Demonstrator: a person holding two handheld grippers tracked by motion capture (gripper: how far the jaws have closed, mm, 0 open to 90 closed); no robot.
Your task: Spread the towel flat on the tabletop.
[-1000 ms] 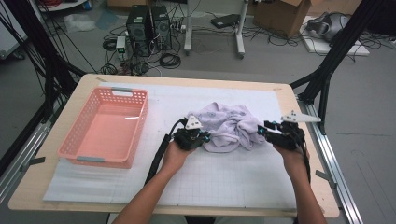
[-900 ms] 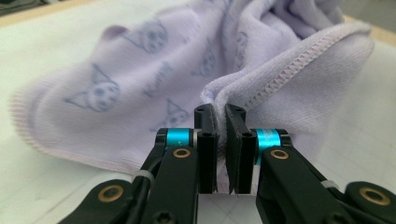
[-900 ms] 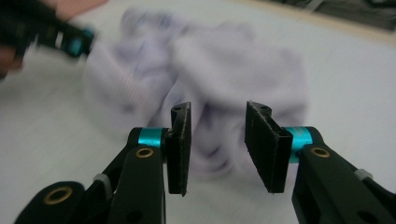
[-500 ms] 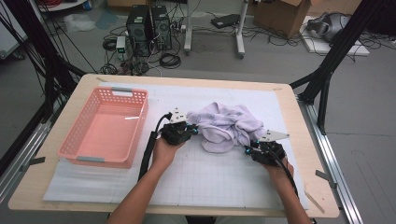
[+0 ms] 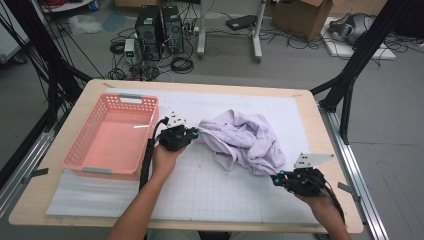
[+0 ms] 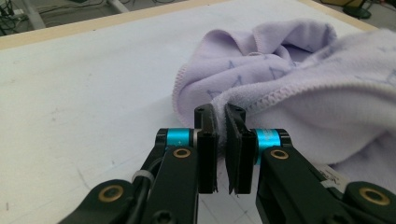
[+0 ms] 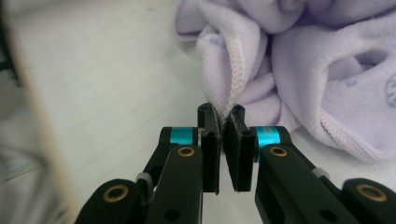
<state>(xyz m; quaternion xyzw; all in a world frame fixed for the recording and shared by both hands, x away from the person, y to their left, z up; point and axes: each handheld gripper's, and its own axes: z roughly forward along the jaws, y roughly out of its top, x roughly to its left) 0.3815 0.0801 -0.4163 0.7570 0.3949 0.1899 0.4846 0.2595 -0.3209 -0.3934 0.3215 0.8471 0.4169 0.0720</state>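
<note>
A wooden table with a white gridded mat stands on a grey floor. Beyond it — two computer towers, tangled cables, a cardboard box — black frame struts flank both sides.

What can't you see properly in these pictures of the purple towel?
- Towel, high view: its own crumpled folds hide its underside and full shape.
- Towel, right gripper view: cut off by the top and right edges.
- Table edge, right gripper view: blurred.
- Basket, high view: holes too small to count.
</note>
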